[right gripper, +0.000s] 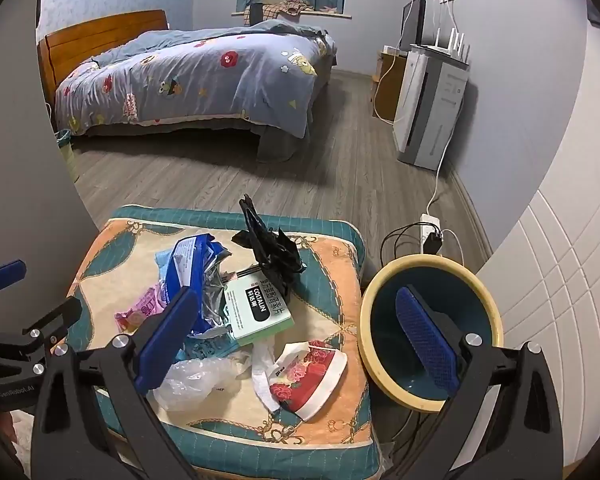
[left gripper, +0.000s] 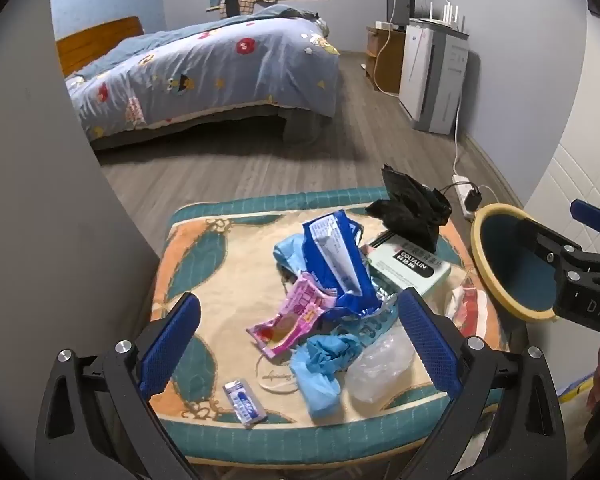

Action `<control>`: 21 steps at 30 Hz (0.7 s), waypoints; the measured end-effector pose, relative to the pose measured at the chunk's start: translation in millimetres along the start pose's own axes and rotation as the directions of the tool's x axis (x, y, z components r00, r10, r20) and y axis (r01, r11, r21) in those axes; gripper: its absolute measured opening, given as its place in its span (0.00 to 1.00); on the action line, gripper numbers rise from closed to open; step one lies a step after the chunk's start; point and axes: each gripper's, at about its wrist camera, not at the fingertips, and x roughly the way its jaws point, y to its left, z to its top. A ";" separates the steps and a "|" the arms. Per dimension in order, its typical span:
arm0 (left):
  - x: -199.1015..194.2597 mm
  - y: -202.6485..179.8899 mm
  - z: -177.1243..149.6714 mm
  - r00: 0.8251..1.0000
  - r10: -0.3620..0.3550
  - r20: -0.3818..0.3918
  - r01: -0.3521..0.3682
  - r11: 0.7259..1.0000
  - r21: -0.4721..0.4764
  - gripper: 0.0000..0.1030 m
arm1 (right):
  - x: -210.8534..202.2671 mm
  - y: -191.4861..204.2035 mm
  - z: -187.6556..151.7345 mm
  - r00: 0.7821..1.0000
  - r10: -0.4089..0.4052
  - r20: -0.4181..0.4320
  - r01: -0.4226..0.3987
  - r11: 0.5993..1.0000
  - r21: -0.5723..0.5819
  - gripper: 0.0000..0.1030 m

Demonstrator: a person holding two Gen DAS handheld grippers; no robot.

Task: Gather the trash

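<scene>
Trash lies on a patterned cushion [left gripper: 188, 264] [right gripper: 332, 280]: a blue wrapper [left gripper: 336, 256] [right gripper: 192, 264], a pink wrapper [left gripper: 292, 320] [right gripper: 140, 312], blue gloves [left gripper: 320, 364], clear plastic [left gripper: 380, 364] [right gripper: 196, 376], a green box [left gripper: 412, 268] [right gripper: 256, 312], a black bag [left gripper: 412, 208] [right gripper: 272, 252], a small sachet [left gripper: 244, 402] and a red floral tissue pack [right gripper: 312, 376]. A yellow-rimmed bin [left gripper: 512, 264] [right gripper: 430, 332] stands right of the cushion. My left gripper [left gripper: 300, 344] is open above the pile. My right gripper [right gripper: 296, 344] is open and empty, above the cushion's right edge and the bin.
A bed with a blue quilt [left gripper: 204, 76] [right gripper: 188, 84] stands across the wooden floor. A white appliance [left gripper: 432, 80] [right gripper: 428, 108] is by the right wall. A power strip with cables [left gripper: 466, 194] [right gripper: 432, 236] lies behind the bin. A wall [left gripper: 40, 200] rises at left.
</scene>
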 end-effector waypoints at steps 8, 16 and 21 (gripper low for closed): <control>0.8 0.2 -0.3 1.000 0.006 0.012 -0.006 1.000 0.001 0.95 | 0.5 1.0 0.5 1.000 -0.002 -0.001 0.002 1.000 -0.006 0.95; -0.8 2.3 -5.3 1.000 0.015 0.016 -0.015 1.000 0.004 0.95 | -0.7 -1.5 1.1 1.000 -0.009 -0.008 0.009 1.000 0.006 0.95; -0.9 1.9 -5.3 1.000 0.016 0.018 -0.016 1.000 0.006 0.95 | 0.6 -0.3 0.7 1.000 -0.017 -0.009 0.017 1.000 0.001 0.95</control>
